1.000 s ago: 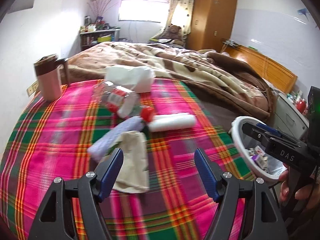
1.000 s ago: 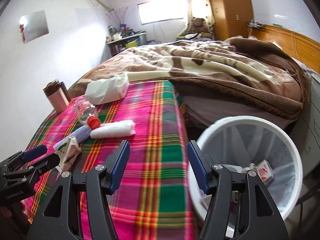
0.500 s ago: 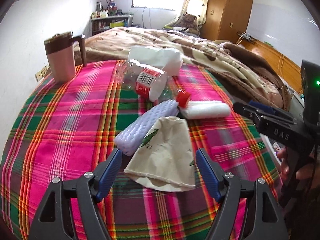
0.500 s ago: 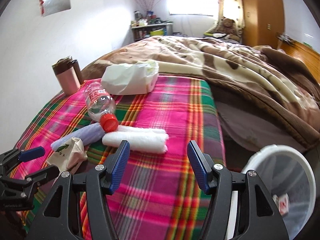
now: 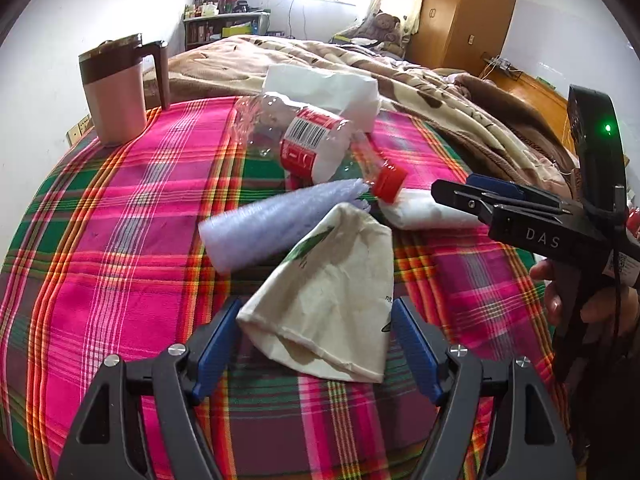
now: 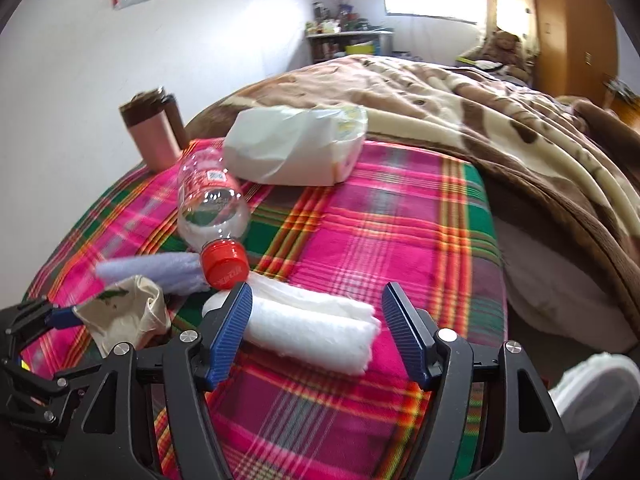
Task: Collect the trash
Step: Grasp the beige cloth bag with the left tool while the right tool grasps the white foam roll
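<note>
Plaid cloth (image 5: pixel 120 248) covers the near end of a bed, with a brown blanket (image 6: pixel 460 92) beyond. At ten o'clock stands a mug (image 5: pixel 114 92). My left gripper (image 5: pixel 316 344) is spread, its jaws flanking the wide end of a crushed paper cup (image 5: pixel 332 300) without pressing it; the cup's long axis runs toward twelve o'clock. Beside it lie a lilac sleeve (image 5: pixel 276 224) and a clear bottle (image 5: pixel 308 144) with a red cap (image 6: pixel 224 264). My right gripper (image 6: pixel 316 332) is opening, a white roll (image 6: pixel 316 328) lying between the jaws, untouched, its length running crosswise from nine to three. A bin (image 6: pixel 600 396) shows at four o'clock. I judge each hand is nearest its own piece.
</note>
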Tool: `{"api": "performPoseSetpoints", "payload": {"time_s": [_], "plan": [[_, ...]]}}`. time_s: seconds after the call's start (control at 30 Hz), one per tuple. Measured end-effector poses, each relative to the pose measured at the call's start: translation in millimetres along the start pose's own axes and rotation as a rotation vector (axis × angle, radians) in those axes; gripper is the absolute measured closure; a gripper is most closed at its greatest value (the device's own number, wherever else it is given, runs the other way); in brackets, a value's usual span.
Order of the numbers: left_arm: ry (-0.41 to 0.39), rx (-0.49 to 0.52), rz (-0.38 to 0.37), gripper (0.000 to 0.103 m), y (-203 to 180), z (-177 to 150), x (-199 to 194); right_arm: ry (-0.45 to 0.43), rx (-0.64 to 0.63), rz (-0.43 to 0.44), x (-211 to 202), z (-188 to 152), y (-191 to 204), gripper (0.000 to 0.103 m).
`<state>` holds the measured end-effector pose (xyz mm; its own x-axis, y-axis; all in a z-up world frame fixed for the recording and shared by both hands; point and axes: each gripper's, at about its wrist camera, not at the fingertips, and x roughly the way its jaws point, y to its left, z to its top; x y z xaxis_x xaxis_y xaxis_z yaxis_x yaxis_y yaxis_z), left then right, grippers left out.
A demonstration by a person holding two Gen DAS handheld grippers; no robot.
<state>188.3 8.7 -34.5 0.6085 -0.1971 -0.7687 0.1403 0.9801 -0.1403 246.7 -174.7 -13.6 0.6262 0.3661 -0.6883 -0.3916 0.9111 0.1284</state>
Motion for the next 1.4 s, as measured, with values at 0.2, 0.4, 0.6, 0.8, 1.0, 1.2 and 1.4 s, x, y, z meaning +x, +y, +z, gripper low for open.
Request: {"api": "performPoseSetpoints", "payload": {"time_s": [0.2, 0.4, 0.6, 0.8, 1.0, 1.2, 1.4], "plan": [[0.004, 0.010, 0.009, 0.025, 3.4, 5.0, 3.7, 0.040, -0.068, 0.068, 6.4, 0.1, 4.0, 0.032], [-0.018, 0.036, 0.017, 0.025, 5.5, 9.4, -2.7, 0.072, -0.108, 0.080, 2.2, -6.8, 6.3, 0.032], [-0.031, 0.037, 0.023, 0.024, 14.0, 13.9, -7.6, 0.099, -0.144, 0.093, -1.9, -6.9, 9.3, 0.032], [-0.029, 0.068, 0.048, 0.020, 14.5, 19.4, -3.1, 0.123, -0.166, 0.045, 13.2, -3.8, 11.7, 0.025], [0.014, 0.081, 0.101, 0.019, 19.5, 19.4, 12.0, 0.152, -0.225, 0.021, 22.9, -4.8, 20.5, 0.018], [0.055, 0.068, 0.087, 0.019, 25.7, 21.3, 27.7, 0.153, -0.192, 0.013, 20.6, -5.1, 18.4, 0.018], [0.040, 0.058, 0.082, 0.020, 26.5, 22.2, 28.1, 0.144, -0.175, -0.011, 17.6, -8.8, 21.1, 0.023]]}}
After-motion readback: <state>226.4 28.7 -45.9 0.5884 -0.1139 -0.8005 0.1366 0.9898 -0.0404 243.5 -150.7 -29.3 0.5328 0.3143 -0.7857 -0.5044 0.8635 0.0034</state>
